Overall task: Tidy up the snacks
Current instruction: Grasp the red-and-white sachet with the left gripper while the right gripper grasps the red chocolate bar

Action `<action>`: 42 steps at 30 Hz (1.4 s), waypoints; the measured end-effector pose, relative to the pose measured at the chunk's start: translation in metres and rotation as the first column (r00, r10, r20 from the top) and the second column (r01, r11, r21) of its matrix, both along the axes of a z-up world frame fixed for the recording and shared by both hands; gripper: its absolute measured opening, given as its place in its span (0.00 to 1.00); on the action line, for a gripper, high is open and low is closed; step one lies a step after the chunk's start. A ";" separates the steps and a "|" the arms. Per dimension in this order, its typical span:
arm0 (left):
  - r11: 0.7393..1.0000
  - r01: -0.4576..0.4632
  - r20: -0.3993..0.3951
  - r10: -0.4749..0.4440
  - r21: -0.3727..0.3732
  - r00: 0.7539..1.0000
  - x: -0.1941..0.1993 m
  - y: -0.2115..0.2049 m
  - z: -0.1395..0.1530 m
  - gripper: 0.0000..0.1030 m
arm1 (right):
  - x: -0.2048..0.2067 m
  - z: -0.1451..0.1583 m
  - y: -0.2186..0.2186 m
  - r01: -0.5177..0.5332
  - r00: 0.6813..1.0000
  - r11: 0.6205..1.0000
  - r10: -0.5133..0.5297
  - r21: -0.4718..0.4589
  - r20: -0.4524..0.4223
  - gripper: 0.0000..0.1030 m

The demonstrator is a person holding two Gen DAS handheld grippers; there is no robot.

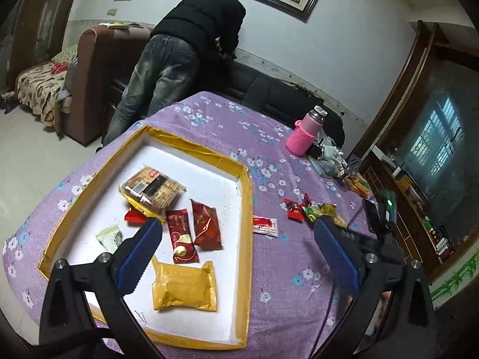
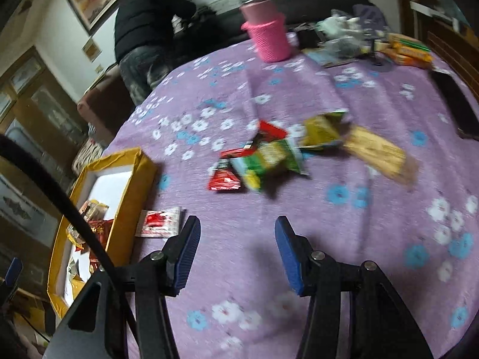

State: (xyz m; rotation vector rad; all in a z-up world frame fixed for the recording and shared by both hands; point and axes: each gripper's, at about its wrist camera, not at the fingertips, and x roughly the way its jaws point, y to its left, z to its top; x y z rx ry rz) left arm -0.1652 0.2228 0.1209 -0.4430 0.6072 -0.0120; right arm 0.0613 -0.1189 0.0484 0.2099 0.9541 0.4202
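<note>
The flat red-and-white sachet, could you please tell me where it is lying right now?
The flat red-and-white sachet lies on the purple floral tablecloth, just outside the right wall of the yellow-rimmed white tray, left of the loose snack pile.

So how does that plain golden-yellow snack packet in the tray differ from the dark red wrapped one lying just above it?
The golden-yellow snack packet is wider and puffier than the dark red wrapped snack, which is slim and long. The yellow one looks plain, while the red one carries a printed picture. The yellow one lies nearer the camera, between the open left gripper's fingers. Both are sealed and lie flat inside the yellow-rimmed white tray.
</note>
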 end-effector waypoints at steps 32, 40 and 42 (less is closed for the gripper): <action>0.995 0.060 -0.057 -0.065 -0.078 0.996 0.004 0.001 -0.020 0.98 | -0.027 0.001 0.046 -0.246 0.966 0.941 0.259 -0.232 0.028 0.62; 0.997 0.033 -0.063 -0.038 -0.065 0.997 0.002 0.012 -0.019 0.98 | -0.016 -0.018 0.125 -0.456 0.821 0.763 0.560 -0.457 0.116 0.66; 0.997 0.035 -0.068 -0.039 -0.064 0.997 0.004 0.014 -0.021 0.98 | -0.012 -0.025 0.137 -0.493 0.797 0.734 0.596 -0.467 0.095 0.63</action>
